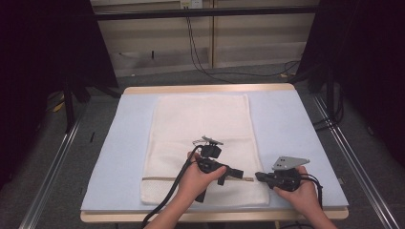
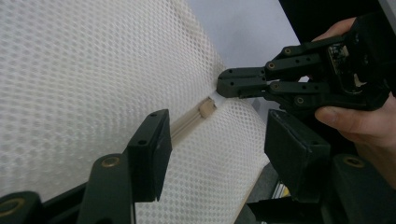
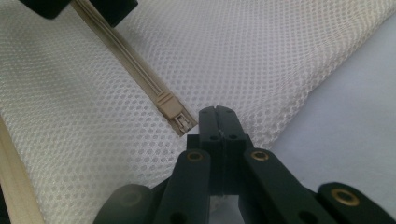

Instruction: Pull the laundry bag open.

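A white mesh bag (image 1: 203,143) lies flat on the pale blue cover of the desk (image 1: 286,124), its long side running away from the person, its near end close to the desk's front edge. A beige zipper (image 1: 191,179) runs across the bag near that front end, from the left edge toward the right. In the right gripper view the zipper's slider (image 3: 169,105) sits at the right end of the strip, with its small pull tab (image 3: 183,123) lying flat on the mesh just beside the tips of the right tool (image 3: 217,114). The right tool's jaws are pressed together, tip to tip, at the bag's right edge near the zipper's end; whether a fold of mesh is pinched between them cannot be told. In the left gripper view that same tool (image 2: 229,84) reaches in from the right, held in the person's right hand (image 2: 364,123), its closed tips against the mesh right at the zipper's end. The left tool (image 2: 215,140) hovers over the zipper a little left of the slider, its two jaws partly apart, one on each side of the beige strip, with nothing gripped between them. In the high view the left tool (image 1: 236,174) points to the right along the zipper toward the right tool (image 1: 260,176), the two tips near each other but apart.
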The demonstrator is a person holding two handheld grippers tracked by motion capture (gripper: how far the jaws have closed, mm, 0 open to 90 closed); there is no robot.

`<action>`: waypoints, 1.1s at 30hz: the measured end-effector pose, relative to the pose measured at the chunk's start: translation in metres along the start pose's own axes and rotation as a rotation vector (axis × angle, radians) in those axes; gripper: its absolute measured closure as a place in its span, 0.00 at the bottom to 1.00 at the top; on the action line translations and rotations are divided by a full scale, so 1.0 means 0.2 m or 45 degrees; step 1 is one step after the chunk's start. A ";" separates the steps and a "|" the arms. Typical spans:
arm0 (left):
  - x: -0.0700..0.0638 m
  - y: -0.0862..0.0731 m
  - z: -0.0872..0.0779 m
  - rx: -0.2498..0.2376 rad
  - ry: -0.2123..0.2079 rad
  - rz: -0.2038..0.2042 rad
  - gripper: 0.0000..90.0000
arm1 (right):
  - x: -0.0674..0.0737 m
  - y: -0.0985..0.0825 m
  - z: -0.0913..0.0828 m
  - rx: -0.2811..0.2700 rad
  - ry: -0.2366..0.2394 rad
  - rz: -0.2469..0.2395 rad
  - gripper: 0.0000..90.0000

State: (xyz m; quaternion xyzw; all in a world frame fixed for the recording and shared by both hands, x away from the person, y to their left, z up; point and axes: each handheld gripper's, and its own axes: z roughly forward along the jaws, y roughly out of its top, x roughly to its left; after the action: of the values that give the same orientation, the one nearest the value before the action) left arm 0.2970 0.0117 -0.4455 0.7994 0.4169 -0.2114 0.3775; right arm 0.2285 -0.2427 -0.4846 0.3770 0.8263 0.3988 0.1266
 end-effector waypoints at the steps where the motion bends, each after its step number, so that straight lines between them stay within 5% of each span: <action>1: 0.00 0.00 0.01 0.018 0.013 0.032 0.46 | 0.00 0.00 0.00 0.002 -0.002 0.005 1.00; 8: 0.00 0.01 0.07 0.060 -0.024 -0.016 0.50 | 0.00 0.00 0.00 -0.004 0.001 -0.013 1.00; 16: -0.01 0.01 0.11 0.094 0.013 -0.023 0.58 | 0.00 0.00 0.00 -0.004 0.001 -0.014 1.00; 18: -0.01 0.01 0.13 0.090 0.003 -0.079 0.63 | 0.00 0.00 0.00 -0.004 0.001 -0.015 1.00; 28: 0.01 0.02 0.18 0.085 0.057 -0.128 0.70 | 0.00 0.00 0.00 0.000 0.002 -0.013 1.00; 31: 0.02 0.03 0.20 0.077 0.019 -0.189 0.71 | 0.00 0.00 0.00 0.000 0.000 -0.013 1.00; 33: 0.02 0.02 0.21 0.067 0.046 -0.202 0.73 | 0.00 0.00 0.00 -0.001 -0.002 -0.012 1.00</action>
State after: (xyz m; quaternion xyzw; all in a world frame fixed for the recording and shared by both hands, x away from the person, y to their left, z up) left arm 0.3021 -0.0210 -0.4734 0.7772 0.4800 -0.2369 0.3309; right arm 0.2281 -0.2420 -0.4847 0.3733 0.8278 0.3984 0.1291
